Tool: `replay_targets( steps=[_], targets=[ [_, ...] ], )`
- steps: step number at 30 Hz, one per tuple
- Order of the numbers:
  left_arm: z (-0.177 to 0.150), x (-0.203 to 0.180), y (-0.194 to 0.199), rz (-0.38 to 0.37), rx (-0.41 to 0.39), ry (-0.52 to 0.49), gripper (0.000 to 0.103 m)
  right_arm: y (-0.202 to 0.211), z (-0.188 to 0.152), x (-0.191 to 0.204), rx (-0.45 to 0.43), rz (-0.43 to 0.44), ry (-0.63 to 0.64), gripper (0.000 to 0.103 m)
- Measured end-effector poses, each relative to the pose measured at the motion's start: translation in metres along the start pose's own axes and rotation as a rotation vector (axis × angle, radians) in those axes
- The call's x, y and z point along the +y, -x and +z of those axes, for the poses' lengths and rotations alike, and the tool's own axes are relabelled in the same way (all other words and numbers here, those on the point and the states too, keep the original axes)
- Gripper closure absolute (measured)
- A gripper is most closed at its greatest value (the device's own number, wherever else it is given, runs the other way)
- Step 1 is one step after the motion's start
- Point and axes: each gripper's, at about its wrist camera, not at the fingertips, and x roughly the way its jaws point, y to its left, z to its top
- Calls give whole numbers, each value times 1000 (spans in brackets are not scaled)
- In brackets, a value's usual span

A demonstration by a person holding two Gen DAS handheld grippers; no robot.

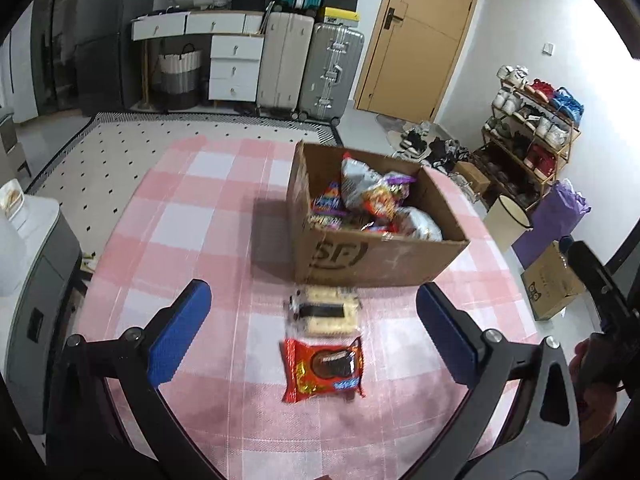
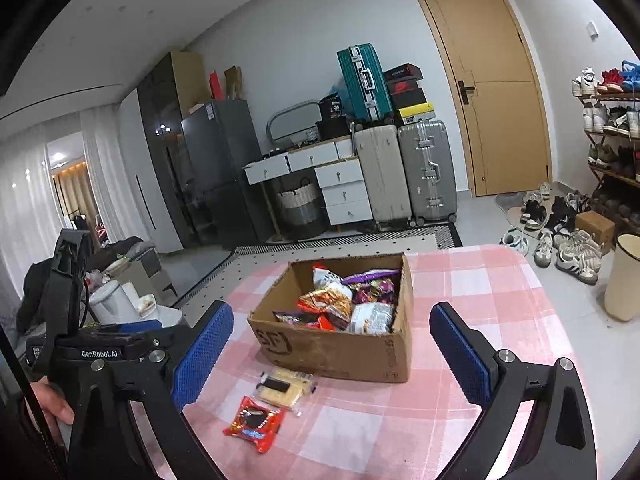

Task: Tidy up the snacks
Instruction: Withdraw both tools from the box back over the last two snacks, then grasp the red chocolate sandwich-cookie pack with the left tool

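A cardboard box (image 1: 372, 258) holding several snack packets stands on the pink checked tablecloth (image 1: 200, 216); it also shows in the right wrist view (image 2: 336, 350). In front of it lie a clear pack of pale biscuits (image 1: 326, 312) and a red cookie packet (image 1: 322, 368), which also show in the right wrist view as the biscuits (image 2: 282, 390) and the red packet (image 2: 254, 424). My left gripper (image 1: 314, 334) is open and empty, above the two packets. My right gripper (image 2: 332, 352) is open and empty, higher up, facing the box.
The left gripper's body (image 2: 80, 344) shows at the left of the right wrist view. A grey cabinet (image 1: 36, 280) stands left of the table. Suitcases (image 1: 308, 68), drawers, a door, a shoe rack (image 1: 528, 132) and a cream bin (image 2: 624, 280) stand beyond.
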Motion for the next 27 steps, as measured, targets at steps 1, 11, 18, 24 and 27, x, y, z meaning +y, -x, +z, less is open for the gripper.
replay_targets(
  steps=[1, 11, 18, 24, 27],
  targets=[
    [-4, 1, -4, 2, 12, 3, 1, -1, -1, -2, 4, -3, -4, 3],
    [-47, 9, -56, 15, 134, 31, 1, -6, -34, -7, 66, 6, -21, 3],
    [-65, 7, -86, 14, 197, 24, 1, -16, -55, -10, 108, 5, -43, 3],
    [-77, 6, -111, 11, 255, 25, 1, -27, -69, -19, 149, 5, -70, 3],
    [-81, 5, -123, 11, 275, 27, 1, -34, -76, -21, 172, 8, -84, 3]
  ],
)
